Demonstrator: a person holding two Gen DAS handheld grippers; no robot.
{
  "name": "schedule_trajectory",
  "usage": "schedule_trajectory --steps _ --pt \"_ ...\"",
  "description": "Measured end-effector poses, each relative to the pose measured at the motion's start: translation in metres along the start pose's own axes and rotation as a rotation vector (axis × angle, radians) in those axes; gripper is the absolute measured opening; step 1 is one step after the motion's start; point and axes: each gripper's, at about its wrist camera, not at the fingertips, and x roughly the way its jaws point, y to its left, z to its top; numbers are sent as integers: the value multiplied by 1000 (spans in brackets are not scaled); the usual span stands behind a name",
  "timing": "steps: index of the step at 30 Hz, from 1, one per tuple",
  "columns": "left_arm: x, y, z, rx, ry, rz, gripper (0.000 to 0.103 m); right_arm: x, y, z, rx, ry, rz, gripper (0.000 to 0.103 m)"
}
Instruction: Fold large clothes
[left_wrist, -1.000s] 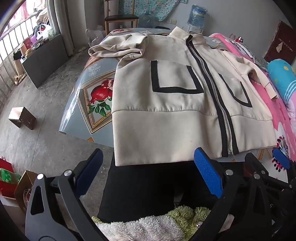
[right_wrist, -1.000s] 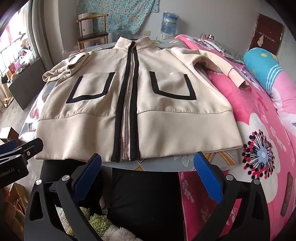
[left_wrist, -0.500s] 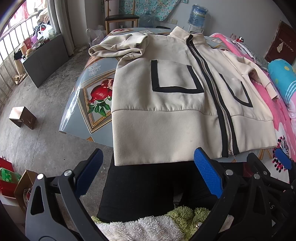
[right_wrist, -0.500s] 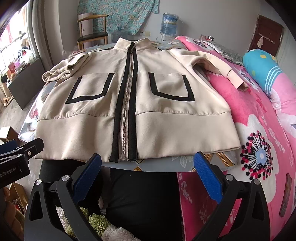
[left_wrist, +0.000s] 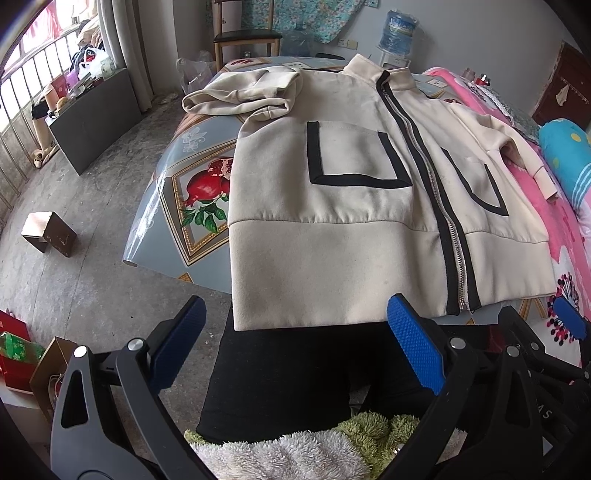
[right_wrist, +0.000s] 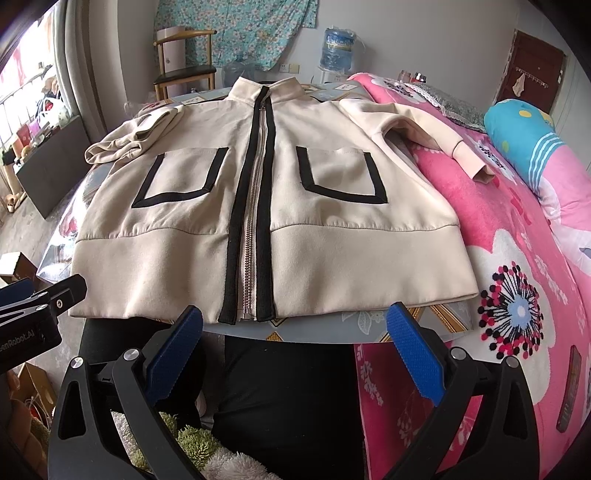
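Blue-padded, the left gripper (left_wrist: 295, 343) and right gripper (right_wrist: 295, 343) are both hanging released at six o'clock, gripping nothing. Beyond, toward twelve, a cream jacket (right_wrist: 266, 206) (zipped, black-trimmed) is lying flat on the table (left_wrist: 177, 206).

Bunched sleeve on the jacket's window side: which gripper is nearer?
Left. The left gripper sits below the hem on the bunched sleeve's side; the right gripper sits below the zipper's end, farther across. Both are open, touching nothing.
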Motion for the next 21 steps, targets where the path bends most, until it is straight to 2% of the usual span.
schedule_trajectory --steps 21 --pt "0 1 0 2 1 0 95 -1 0 0 -1 -2 -2 97"
